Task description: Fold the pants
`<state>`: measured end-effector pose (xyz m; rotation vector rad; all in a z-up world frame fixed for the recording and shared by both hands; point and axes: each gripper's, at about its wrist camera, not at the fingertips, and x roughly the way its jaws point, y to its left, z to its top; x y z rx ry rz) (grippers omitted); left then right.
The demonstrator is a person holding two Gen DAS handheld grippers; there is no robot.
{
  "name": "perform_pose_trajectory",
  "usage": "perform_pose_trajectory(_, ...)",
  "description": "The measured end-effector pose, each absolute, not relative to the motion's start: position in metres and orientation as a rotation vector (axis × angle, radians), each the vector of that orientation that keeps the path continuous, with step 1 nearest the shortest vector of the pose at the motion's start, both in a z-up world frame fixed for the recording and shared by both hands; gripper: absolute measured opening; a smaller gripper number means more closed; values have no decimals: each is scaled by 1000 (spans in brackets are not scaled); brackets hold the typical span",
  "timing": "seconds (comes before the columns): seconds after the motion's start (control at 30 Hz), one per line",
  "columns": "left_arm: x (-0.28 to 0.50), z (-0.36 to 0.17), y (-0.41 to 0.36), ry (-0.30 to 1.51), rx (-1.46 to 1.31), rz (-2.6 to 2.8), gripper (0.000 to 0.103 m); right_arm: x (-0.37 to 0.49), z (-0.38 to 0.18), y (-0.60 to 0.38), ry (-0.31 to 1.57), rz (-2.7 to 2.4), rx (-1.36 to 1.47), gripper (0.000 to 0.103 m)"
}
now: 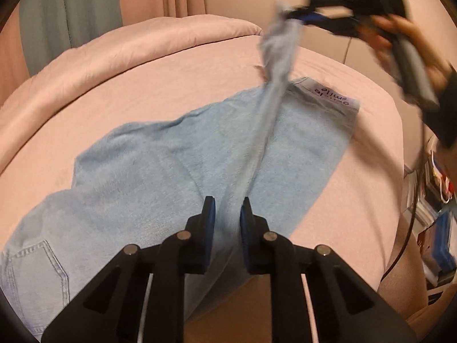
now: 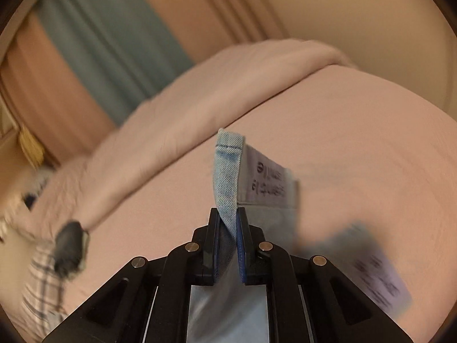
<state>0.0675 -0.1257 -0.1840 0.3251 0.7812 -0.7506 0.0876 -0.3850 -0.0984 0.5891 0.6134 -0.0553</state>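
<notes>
Light blue jeans [image 1: 160,171] lie spread on a pink bed [image 1: 142,80], back pocket at lower left, waistband label at far right. My left gripper [image 1: 227,203] is shut on a raised ridge of the denim near the bed's front edge. My right gripper [image 1: 297,17] is shut on the other end of that ridge and holds it high above the bed, stretching the cloth taut between both grippers. In the right wrist view the right gripper [image 2: 227,211] pinches a denim hem [image 2: 227,171], with a labelled part of the jeans [image 2: 271,177] beyond it.
A pink pillow or rolled duvet [image 1: 128,45] lies along the bed's far edge. Green and pink curtains [image 1: 71,8] hang behind. Cluttered items [image 1: 434,211] sit beside the bed at right. A plaid cloth [image 2: 42,291] lies at the left in the right wrist view.
</notes>
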Motion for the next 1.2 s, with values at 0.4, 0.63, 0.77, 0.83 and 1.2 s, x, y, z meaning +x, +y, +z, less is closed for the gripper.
perform_pose_trajectory(0.4, 59, -208, -138, 781, 512, -708, 17, -13, -230, -445, 660, -148, 964, 11)
perform_pose_trajectory(0.63, 57, -207, -133, 773, 549, -692, 17, -14, -226, -470, 610, -168, 1059, 29)
perform_pose_trajectory(0.77, 51, -208, -134, 771, 579, -693, 16, -3, -221, -469, 649, -173, 1041, 39)
perform_pose_trajectory(0.83, 51, -209, -134, 784, 578, -708, 11, 1, -218, -469, 668, -179, 1009, 37)
perform_pose_trajectory(1.2, 44, -188, -120, 750, 528, -753, 6, -15, -214, -483, 671, -133, 1022, 7)
